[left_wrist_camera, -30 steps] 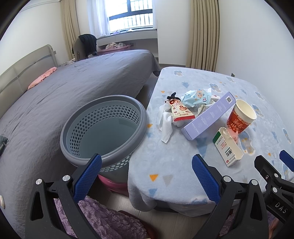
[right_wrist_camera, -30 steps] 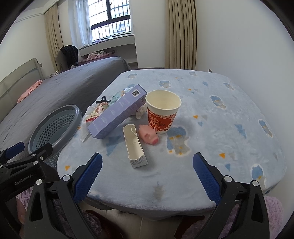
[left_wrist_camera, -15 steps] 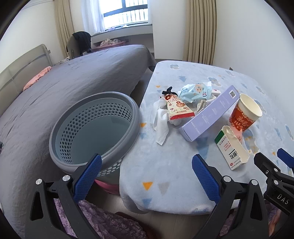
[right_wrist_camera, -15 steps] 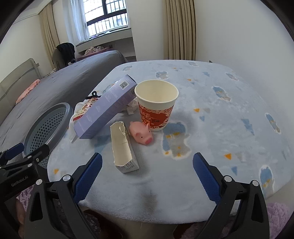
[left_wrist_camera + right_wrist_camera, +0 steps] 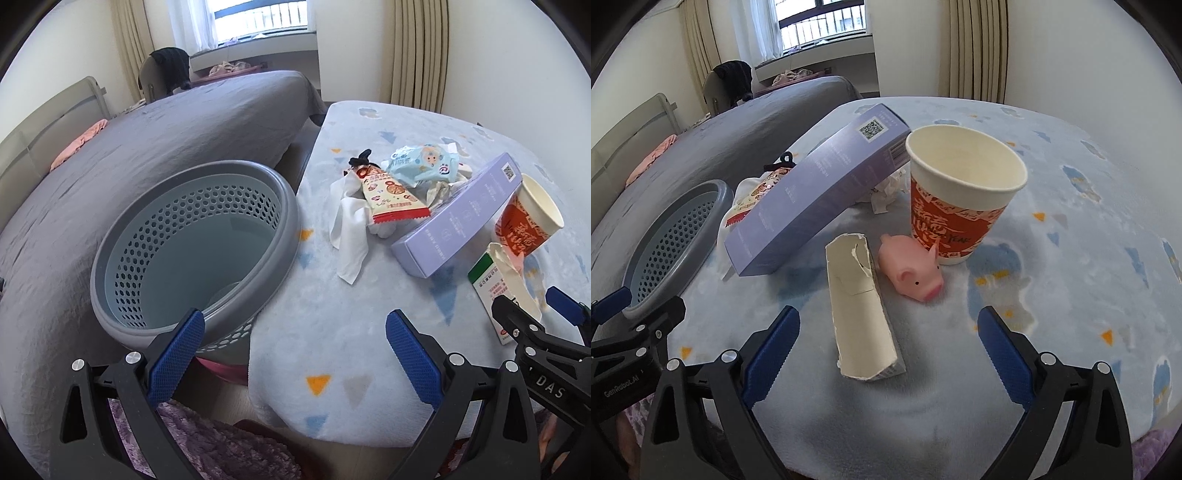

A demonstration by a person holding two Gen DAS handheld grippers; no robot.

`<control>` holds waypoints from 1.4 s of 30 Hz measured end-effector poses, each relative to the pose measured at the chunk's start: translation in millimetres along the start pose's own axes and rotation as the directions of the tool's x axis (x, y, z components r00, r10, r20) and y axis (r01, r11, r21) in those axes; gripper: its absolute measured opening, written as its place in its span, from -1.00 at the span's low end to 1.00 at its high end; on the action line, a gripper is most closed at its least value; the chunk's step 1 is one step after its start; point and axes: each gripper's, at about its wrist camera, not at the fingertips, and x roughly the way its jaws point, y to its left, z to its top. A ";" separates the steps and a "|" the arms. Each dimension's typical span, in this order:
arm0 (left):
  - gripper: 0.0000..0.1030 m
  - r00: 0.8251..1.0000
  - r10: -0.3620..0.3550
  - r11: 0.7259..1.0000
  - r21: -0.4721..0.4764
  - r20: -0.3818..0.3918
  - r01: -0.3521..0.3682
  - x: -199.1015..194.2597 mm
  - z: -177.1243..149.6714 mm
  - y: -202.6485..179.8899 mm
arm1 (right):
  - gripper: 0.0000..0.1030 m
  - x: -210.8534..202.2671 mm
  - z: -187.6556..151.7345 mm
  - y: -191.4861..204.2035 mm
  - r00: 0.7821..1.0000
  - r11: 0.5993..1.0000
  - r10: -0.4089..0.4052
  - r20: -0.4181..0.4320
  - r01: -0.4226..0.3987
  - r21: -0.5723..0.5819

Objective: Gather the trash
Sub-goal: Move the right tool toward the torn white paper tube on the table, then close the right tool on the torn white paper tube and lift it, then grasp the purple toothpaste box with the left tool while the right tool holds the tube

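A grey perforated basket [image 5: 192, 254] stands left of the table [image 5: 332, 332]; it also shows in the right wrist view [image 5: 676, 236]. On the table lie a torn carton [image 5: 860, 314], a purple box [image 5: 820, 192], a red paper cup [image 5: 960, 195], a pink pig toy [image 5: 912, 273], a snack wrapper [image 5: 388, 195], a blue wipes pack [image 5: 421, 166] and white tissue [image 5: 351, 236]. My left gripper [image 5: 295, 354] is open and empty over the table's near edge beside the basket. My right gripper [image 5: 886, 350] is open and empty, its fingers either side of the carton's near end.
A bed with a grey cover [image 5: 147, 147] lies behind the basket. A purple rug [image 5: 221, 450] covers the floor below. Curtains [image 5: 971, 48] and a wall stand behind the table. The right gripper shows at the left wrist view's right edge [image 5: 535, 332].
Both grippers have moved forward and lower toward the table. The carton, pig and cup now loom larger in the right wrist view. Both stay open.
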 end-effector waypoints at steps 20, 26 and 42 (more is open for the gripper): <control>0.88 1.000 -0.027 1.000 -0.005 0.003 0.027 -0.4 -1.5 1.2 | -0.43 16.2 1.8 8.3 0.995 0.996 0.082 -0.056 -0.083 -0.012; 0.88 0.999 -0.046 0.999 0.022 0.019 0.045 -8.3 1.0 -8.6 | -0.43 -8.7 -8.7 -7.6 0.993 0.994 0.111 -0.043 -0.110 0.025; 0.88 0.990 -0.134 0.982 0.137 0.033 0.128 1.2 31.9 -68.3 | -0.43 -51.3 -23.3 -76.8 0.992 0.979 0.121 0.032 -0.125 0.164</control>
